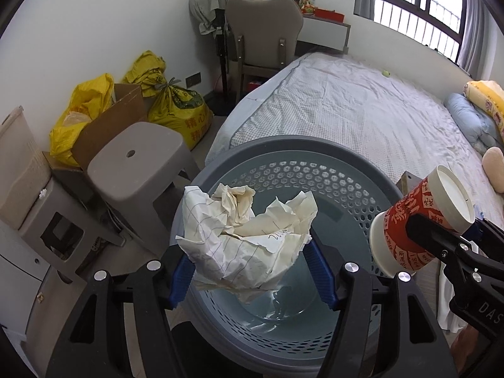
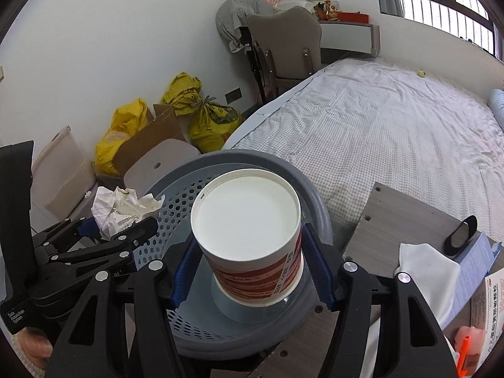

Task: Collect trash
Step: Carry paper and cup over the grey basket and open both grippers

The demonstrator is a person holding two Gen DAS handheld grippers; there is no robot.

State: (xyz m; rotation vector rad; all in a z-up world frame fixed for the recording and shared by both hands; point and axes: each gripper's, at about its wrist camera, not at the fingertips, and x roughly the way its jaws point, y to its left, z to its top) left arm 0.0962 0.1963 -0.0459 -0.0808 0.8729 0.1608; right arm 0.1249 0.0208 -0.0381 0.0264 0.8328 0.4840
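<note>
My left gripper (image 1: 249, 252) is shut on a crumpled ball of lined paper (image 1: 245, 236) and holds it over the open grey-blue perforated bin (image 1: 283, 148). My right gripper (image 2: 250, 267) is shut on a red and white paper cup (image 2: 249, 236), bottom end toward the camera, also above the bin (image 2: 312, 198). In the left wrist view the cup (image 1: 422, 220) hangs at the bin's right rim, held by the right gripper (image 1: 419, 230). In the right wrist view the left gripper (image 2: 116, 230) and the paper (image 2: 123, 211) are at the bin's left rim.
A grey stool (image 1: 138, 163), a cardboard box (image 1: 107, 123) and yellow bags (image 1: 179, 107) stand to the left. A bed (image 1: 362, 110) lies behind the bin, a chair (image 1: 261, 31) beyond it. A wooden tabletop (image 2: 403, 220) to the right holds a white cloth (image 2: 425, 267) and papers.
</note>
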